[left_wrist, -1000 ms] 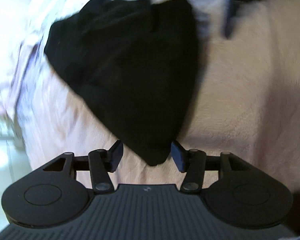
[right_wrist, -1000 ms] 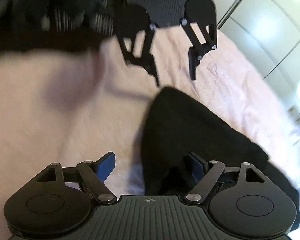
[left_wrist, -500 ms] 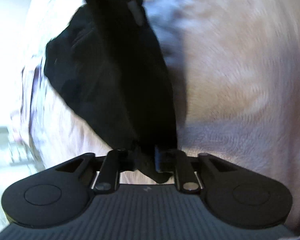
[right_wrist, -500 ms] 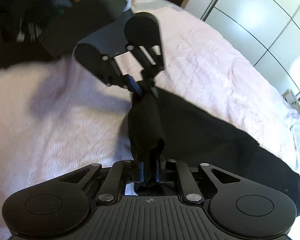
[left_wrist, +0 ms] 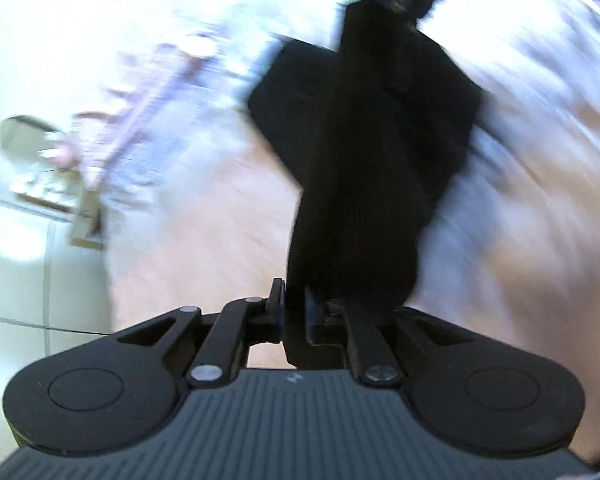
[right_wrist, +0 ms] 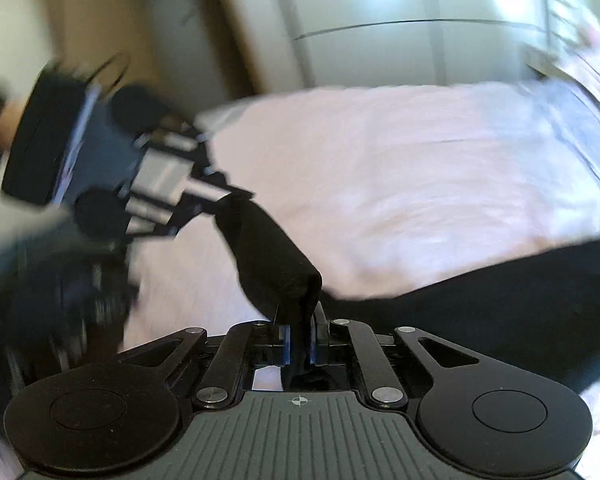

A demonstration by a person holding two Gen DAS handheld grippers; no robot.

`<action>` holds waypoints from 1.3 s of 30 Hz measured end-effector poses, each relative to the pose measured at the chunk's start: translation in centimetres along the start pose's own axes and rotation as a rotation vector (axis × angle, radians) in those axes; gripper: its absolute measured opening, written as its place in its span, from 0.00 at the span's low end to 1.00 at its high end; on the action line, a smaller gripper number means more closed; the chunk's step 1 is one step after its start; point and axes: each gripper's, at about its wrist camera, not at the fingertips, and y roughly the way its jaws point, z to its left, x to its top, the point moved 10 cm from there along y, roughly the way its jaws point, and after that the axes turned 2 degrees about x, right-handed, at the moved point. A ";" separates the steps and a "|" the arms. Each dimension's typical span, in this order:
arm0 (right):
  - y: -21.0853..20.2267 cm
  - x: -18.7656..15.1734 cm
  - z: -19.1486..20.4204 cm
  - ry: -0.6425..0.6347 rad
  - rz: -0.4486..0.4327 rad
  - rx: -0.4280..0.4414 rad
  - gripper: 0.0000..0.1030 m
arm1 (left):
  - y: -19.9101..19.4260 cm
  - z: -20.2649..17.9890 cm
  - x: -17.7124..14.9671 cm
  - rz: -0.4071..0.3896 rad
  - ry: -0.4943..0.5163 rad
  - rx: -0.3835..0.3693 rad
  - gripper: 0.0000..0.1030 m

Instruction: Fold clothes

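- Both views: strong motion blur, fisheye bending at the rims.
- Left wrist: bedspread (left_wrist: 188,240) overexposed toward the far edge.
- Right wrist: wardrobe doors (right_wrist: 380,20) glare; black garment (right_wrist: 272,248) lacks detail.

No readable text, labels, brands or numbers anywhere; both views motion-blurred.

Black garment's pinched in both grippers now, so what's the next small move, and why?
Probably draw the two grippers apart to pull the edge taut. The left gripper and right gripper are each shut on the black garment, and the cloth between them is bunched into a thick roll, with the rest trailing over the pink bedspread. Spread flat first, then fold.
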 end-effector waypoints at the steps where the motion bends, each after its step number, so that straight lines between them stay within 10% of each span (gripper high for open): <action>1: -1.5 1.6 -2.2 0.049 -0.028 0.002 0.07 | 0.7 2.4 1.6 -0.011 -0.045 0.035 0.13; 7: -5.9 3.8 -19.7 0.356 -0.155 -0.046 0.07 | 6.7 11.9 9.0 -0.044 -0.273 0.174 0.31; 16: -3.0 -5.1 -41.3 0.874 -0.119 -0.070 0.07 | 18.5 1.9 11.8 0.070 -0.336 -0.067 0.31; 24: -8.9 0.1 -41.0 0.806 -0.292 -0.034 0.07 | 24.3 -0.4 13.4 0.100 -0.341 -0.134 0.31; 29: -4.6 -4.8 -44.8 0.951 -0.138 -0.080 0.08 | 27.6 -0.6 13.1 0.139 -0.367 -0.161 0.31; 33: -6.3 -4.7 -44.2 0.931 -0.168 -0.101 0.38 | 29.0 -1.4 11.3 0.184 -0.294 -0.163 0.32; 39: -9.1 -6.9 -38.4 0.763 -0.104 -0.220 0.45 | 27.5 -1.9 7.8 0.186 -0.162 -0.116 0.32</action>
